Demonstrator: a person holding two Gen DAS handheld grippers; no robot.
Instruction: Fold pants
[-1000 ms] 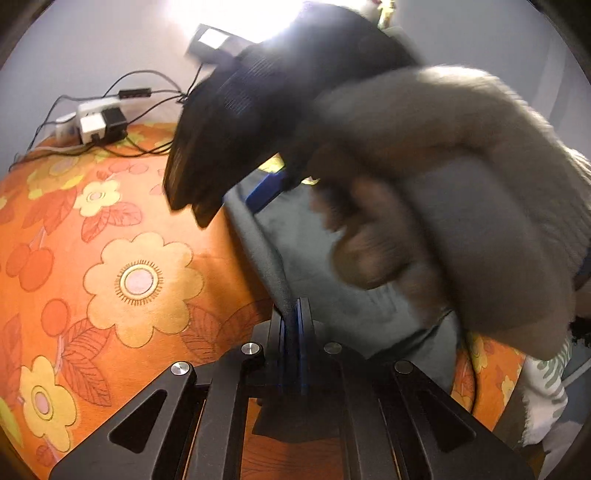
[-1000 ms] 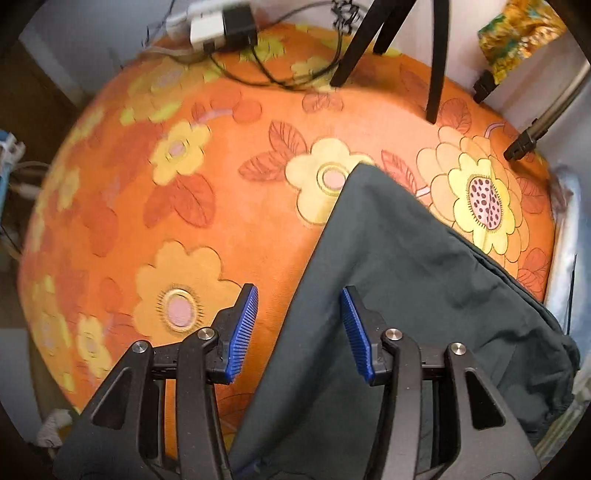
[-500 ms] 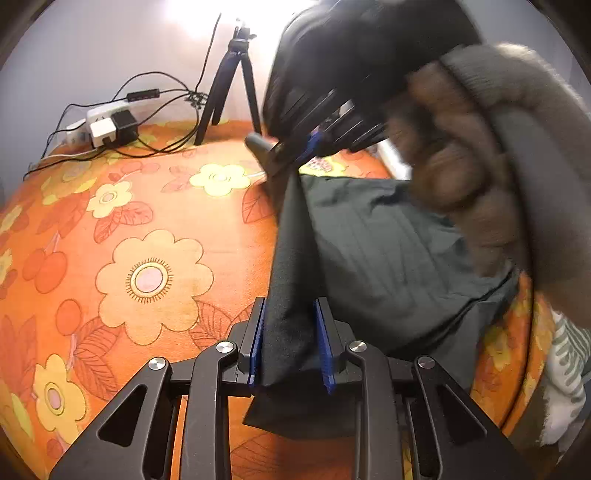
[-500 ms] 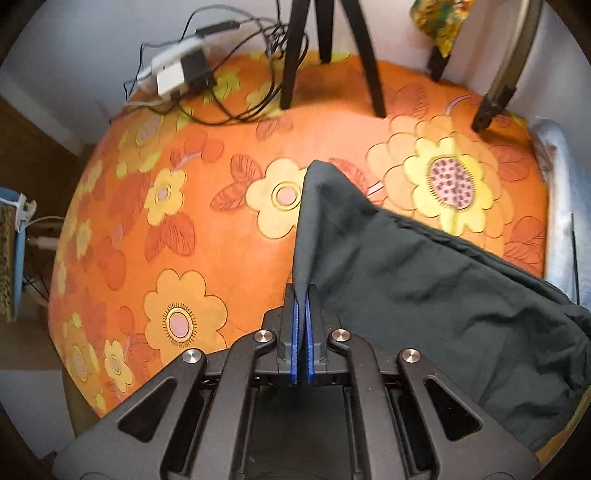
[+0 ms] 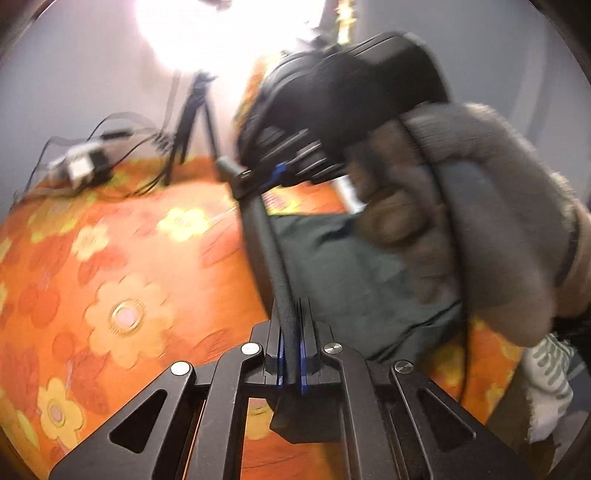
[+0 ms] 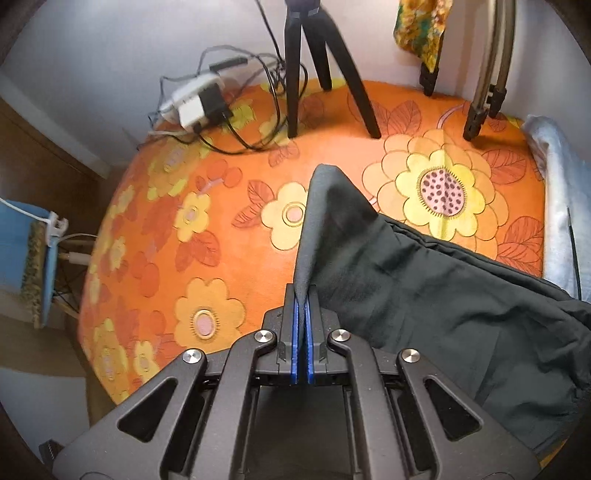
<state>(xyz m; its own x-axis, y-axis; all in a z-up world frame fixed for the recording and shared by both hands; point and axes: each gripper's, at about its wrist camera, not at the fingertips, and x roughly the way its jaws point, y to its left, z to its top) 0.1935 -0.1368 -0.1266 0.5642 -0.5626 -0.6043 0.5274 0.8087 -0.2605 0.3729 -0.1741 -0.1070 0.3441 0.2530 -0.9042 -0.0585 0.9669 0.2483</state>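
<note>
Dark green-grey pants [image 6: 424,280] lie on an orange flowered cloth [image 6: 221,229], with their left edge lifted. My right gripper [image 6: 302,317] is shut on that edge, and the fabric rises in a ridge to a far corner. My left gripper [image 5: 291,332] is shut on the same edge of the pants [image 5: 351,280], nearer the camera. In the left wrist view the right gripper [image 5: 275,175] shows higher up, held by a hand in a grey glove [image 5: 480,229], with the edge stretched between the two grippers.
A black tripod [image 6: 314,62] stands at the back of the cloth, with a power strip and cables [image 6: 199,103] to its left. Stand legs [image 6: 487,74] rise at the back right. A pale blue cloth [image 6: 554,192] lies along the right edge. A bright lamp [image 5: 207,29] glares.
The right gripper went from open to shut on the pants edge and lifted it. The left gripper briefly loosened, then shut on the edge again. The edge now hangs taut between them.
</note>
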